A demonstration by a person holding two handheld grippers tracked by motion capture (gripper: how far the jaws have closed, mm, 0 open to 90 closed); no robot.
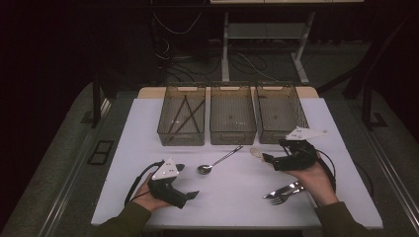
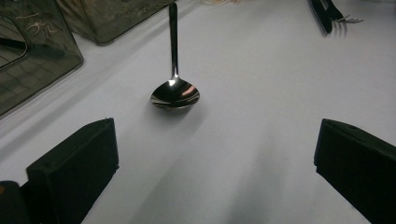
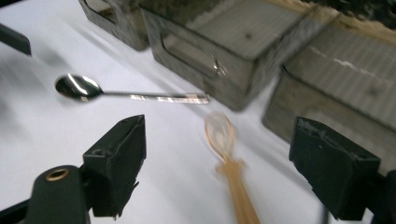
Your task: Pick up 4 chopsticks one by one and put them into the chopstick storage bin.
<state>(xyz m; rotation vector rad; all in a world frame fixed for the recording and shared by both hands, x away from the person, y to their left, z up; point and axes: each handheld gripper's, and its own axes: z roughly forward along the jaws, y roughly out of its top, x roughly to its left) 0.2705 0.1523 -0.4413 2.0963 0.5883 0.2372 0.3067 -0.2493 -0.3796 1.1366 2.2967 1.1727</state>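
Observation:
A metal spoon [image 1: 217, 160] lies at the table's middle, bowl toward me. My left gripper [image 1: 187, 181] rests at the front left, open and empty. In the left gripper view its jaws [image 2: 217, 135] stand wide, with the metal spoon's bowl [image 2: 175, 93] ahead of them. A clear orange plastic spoon [image 1: 257, 153] lies in front of the right bin. My right gripper [image 1: 273, 150] is beside it, pointing left. In the right gripper view the open gripper [image 3: 219, 140] frames the plastic spoon [image 3: 226, 140] on the table; the pads do not touch it. The metal spoon [image 3: 79, 87] lies farther left.
Three translucent bins stand in a row at the back: the left bin [image 1: 165, 129] holds dark sticks, while the middle bin [image 1: 232, 134] and right bin [image 1: 302, 116] look bare. Metal forks [image 1: 284, 191] lie near the front right, by my right wrist. The white table [image 1: 143, 148] ends just behind the bins.

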